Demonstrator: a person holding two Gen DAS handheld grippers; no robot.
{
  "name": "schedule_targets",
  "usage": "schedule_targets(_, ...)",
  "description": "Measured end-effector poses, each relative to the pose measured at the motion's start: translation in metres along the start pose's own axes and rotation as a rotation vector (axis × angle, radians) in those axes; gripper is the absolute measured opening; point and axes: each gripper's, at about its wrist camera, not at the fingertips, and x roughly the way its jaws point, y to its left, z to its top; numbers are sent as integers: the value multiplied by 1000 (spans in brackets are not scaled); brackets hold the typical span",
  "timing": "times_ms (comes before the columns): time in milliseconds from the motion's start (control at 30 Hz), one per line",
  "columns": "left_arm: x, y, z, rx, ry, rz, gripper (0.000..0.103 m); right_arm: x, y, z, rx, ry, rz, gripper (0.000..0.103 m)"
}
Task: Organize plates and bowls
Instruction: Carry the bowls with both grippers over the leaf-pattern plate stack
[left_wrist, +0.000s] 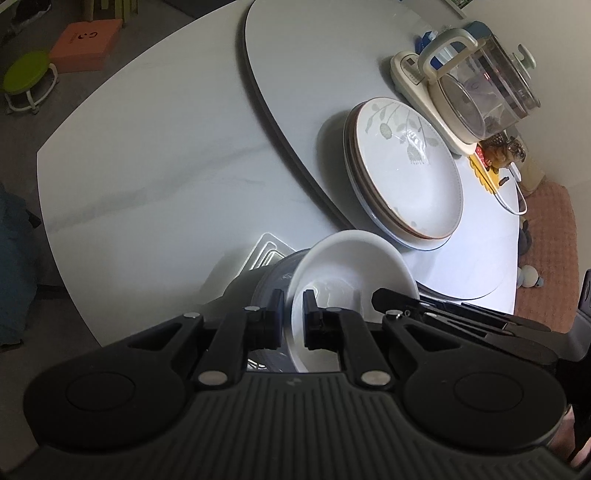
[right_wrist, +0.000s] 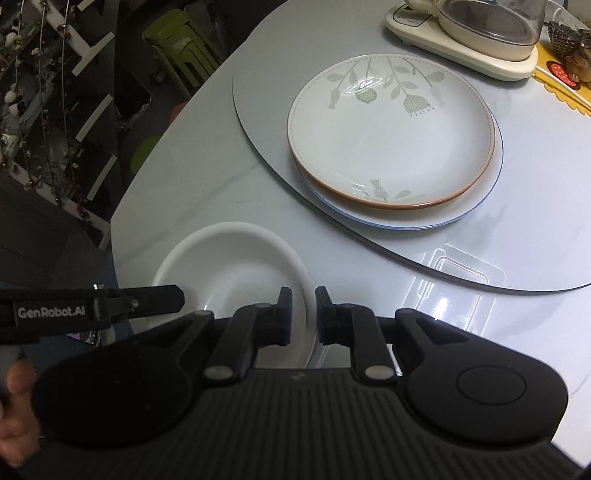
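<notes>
White bowl, rim clamped by both grippers' fingers; left view alone shows grey bowl beneath, green stool.

"genrobot.ai" in white on left tool's black side arm
</notes>
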Motion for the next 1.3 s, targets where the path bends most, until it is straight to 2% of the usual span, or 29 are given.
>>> schedule_targets(200, 1, 1, -2, 22, 11, -4, 10, 5, -1, -3, 6, -2, 3, 19)
schedule_targets(233, 1, 1, -2, 16, 22, -12, 10, 5, -1, -2, 7, -2, 3, 21)
schedule_targets(300, -2, 0, -1, -5, 19, -10, 11, 4, -3, -3, 18, -8, 8, 33)
schedule_targets(367, -7, -1, -2, 2, 7, -4, 17, 1, -4, -4, 28, -26, 20, 38)
schedule_targets(433, -10, 0, -3, -1, 2, 0, 33, -1, -3, -3, 22, -36, 22, 46)
schedule_targets(533, -13, 2, -5, 3, -3, 15, 50, -4, -5, -1, 27, -51, 29, 54)
schedule_targets(700, -10, 10, -10, 2, -3, 12, 53, -6, -10, -2, 65, -66, 48, 68)
schedule_targets(900, 6, 12, -19, 25, -6, -11, 53, 9, -19, -10, 143, -35, 77, 68)
schedule_targets(1167, 31, 8, -25, 56, 9, -27, 53, 26, -37, -24, 313, -10, 83, 67)
schedule_targets(1300, 41, 12, -20, 51, 21, -34, 53, 30, -35, -27, 290, -3, 75, 59)
